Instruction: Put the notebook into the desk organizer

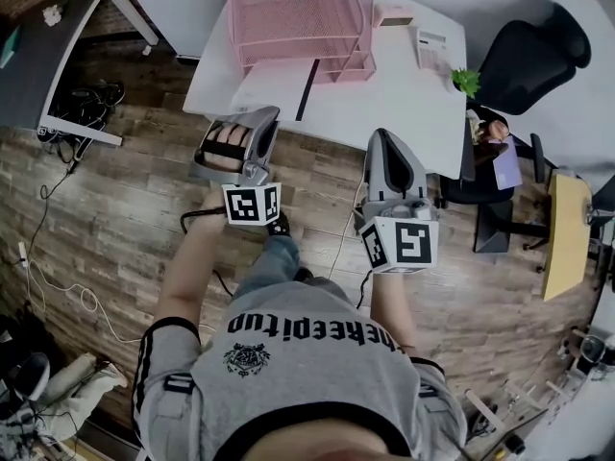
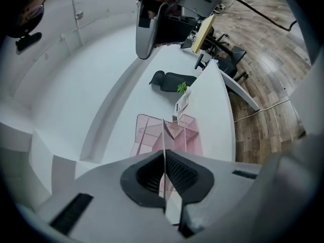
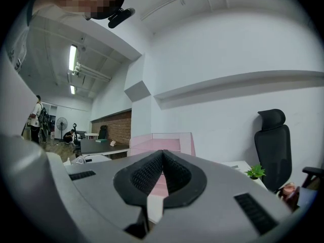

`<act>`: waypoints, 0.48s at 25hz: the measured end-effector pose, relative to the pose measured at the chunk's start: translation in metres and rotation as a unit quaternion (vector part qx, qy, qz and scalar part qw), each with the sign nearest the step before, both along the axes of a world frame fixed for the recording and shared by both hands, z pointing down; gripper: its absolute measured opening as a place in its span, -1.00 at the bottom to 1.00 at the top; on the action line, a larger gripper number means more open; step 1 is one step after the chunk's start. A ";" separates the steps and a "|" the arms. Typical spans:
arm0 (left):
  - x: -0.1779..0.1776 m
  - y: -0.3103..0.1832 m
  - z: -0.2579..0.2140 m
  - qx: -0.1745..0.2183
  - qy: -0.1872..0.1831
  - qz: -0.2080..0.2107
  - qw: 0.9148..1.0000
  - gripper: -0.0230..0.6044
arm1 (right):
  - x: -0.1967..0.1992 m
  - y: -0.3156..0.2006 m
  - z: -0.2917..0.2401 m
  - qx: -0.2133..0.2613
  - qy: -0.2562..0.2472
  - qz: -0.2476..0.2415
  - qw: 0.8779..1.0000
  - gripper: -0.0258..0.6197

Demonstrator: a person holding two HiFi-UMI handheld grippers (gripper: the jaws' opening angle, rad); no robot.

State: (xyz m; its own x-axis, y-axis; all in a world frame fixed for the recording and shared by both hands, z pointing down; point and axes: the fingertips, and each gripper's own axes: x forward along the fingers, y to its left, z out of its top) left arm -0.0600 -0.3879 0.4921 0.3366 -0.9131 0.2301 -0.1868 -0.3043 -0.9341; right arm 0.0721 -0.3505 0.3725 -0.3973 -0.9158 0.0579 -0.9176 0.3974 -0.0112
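The notebook [image 1: 271, 90], white with a black spine, lies flat on the white desk [image 1: 384, 94], just in front of the pink mesh desk organizer [image 1: 298, 12]. My left gripper [image 1: 265, 114] hovers at the desk's near edge, close to the notebook's near corner, with its jaws shut and empty. My right gripper [image 1: 384, 134] is further right over the desk edge, also shut with nothing in it. In the left gripper view the shut left gripper [image 2: 164, 154] points at the organizer [image 2: 152, 133]. The right gripper [image 3: 163, 154] faces the organizer [image 3: 162, 142] too.
A small pink box [image 1: 394, 15], a white calculator-like device [image 1: 432, 46] and a little green plant [image 1: 466, 82] sit on the desk's right part. A black office chair [image 1: 533, 56] stands behind. There is a grey desk [image 1: 53, 60] at left and cables [image 1: 58, 286] on the wood floor.
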 end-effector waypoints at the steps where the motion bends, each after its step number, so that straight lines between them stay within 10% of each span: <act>1: 0.001 -0.003 0.002 0.000 -0.003 0.001 1.000 -0.90 | 0.000 -0.001 0.004 -0.004 0.000 0.001 1.000 -0.92; 12: 0.018 -0.023 0.048 -0.059 -0.022 0.010 0.998 -0.90 | 0.003 -0.012 0.026 -0.031 0.001 0.013 0.999 -0.92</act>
State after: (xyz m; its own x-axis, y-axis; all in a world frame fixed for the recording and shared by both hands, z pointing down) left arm -0.0420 -0.4112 0.5403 0.3419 -0.8720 0.3503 -0.1388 -0.4155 -0.8989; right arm 0.0748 -0.3627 0.3990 -0.3739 -0.9203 0.1153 -0.9274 0.3727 -0.0327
